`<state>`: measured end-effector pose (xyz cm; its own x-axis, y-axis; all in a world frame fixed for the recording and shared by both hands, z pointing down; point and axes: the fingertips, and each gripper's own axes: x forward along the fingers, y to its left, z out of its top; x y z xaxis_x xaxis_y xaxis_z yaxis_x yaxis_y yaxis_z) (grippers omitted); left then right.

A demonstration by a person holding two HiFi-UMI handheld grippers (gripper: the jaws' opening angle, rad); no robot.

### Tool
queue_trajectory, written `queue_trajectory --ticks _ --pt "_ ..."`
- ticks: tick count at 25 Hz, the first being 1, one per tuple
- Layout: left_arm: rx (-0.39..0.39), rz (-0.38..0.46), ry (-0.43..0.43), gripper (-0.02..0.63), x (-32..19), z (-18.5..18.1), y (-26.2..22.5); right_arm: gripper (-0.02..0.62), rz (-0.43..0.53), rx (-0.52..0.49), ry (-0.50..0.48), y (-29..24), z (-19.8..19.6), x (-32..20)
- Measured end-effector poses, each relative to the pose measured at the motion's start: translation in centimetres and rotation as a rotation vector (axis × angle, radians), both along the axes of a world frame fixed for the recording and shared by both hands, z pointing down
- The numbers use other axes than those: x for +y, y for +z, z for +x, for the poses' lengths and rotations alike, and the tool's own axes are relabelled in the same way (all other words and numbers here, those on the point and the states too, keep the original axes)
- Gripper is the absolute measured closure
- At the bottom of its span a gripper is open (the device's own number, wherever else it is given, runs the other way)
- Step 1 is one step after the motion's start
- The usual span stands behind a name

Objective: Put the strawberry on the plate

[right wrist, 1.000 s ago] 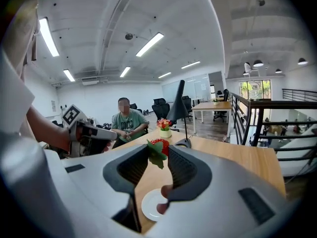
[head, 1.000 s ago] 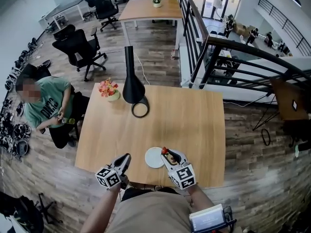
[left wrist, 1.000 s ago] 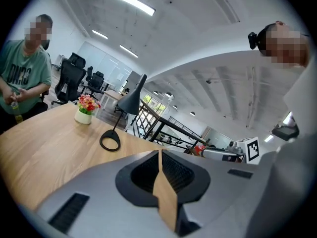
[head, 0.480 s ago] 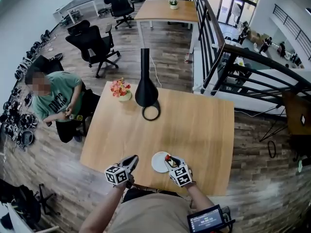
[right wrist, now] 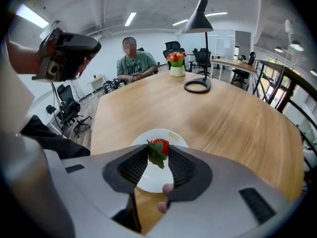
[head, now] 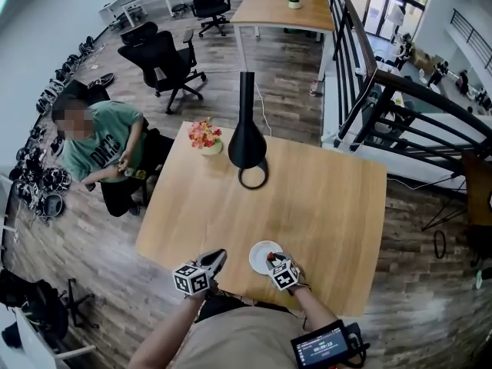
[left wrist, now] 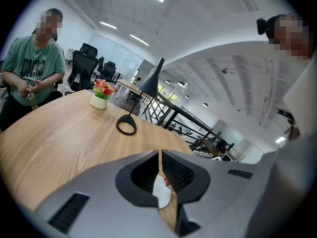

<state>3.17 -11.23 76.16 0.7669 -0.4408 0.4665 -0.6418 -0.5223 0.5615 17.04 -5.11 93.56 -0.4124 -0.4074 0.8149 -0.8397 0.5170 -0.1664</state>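
A red strawberry [right wrist: 159, 147] with green leaves is pinched between the tips of my right gripper [right wrist: 158, 153], which is shut on it. It hangs just over a small white plate [right wrist: 148, 178] near the front edge of the wooden table [head: 323, 198]. In the head view the right gripper [head: 274, 260] sits over the plate [head: 260, 254], covering its right side. My left gripper [head: 217, 257] is to the left of the plate, its jaws shut on nothing. In the left gripper view its tips [left wrist: 159, 155] meet, and the plate [left wrist: 161, 195] shows behind them.
A black desk lamp [head: 247, 141] with a ring base and a small pot of flowers [head: 205, 137] stand at the table's far side. A seated person [head: 98, 151] is off the left edge. Office chairs [head: 163, 56] stand beyond, and a railing [head: 369, 106] runs on the right.
My right gripper has come down with the strawberry, from above the plate's right rim to close over the plate. The left gripper has sunk a little and stays shut.
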Motion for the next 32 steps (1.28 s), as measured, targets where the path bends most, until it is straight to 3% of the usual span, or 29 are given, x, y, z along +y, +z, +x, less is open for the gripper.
queue_trajectory --ticks 10,16,19,25,32 --pt "-0.015 -0.013 -0.043 0.600 0.3 -2.2 0.0 0.462 -0.027 0.117 -0.053 4.9 -0.3 0.0" --pt "-0.008 -0.015 -0.032 0.600 0.1 -2.5 -0.2 0.460 -0.063 0.117 -0.066 5.7 -1.0 0.3" --pt "0.002 -0.015 -0.015 0.600 -0.1 -2.5 -0.1 0.422 -0.044 0.084 -0.042 4.8 -1.3 0.2" --pt "0.052 -0.011 0.045 0.601 -0.7 -3.1 -0.8 0.420 0.099 0.033 0.152 -1.0 -0.3 -1.2" --pt "0.151 0.041 0.168 0.600 -2.9 -2.4 -5.1 0.422 0.416 -0.088 0.452 -13.6 1.5 -4.9"
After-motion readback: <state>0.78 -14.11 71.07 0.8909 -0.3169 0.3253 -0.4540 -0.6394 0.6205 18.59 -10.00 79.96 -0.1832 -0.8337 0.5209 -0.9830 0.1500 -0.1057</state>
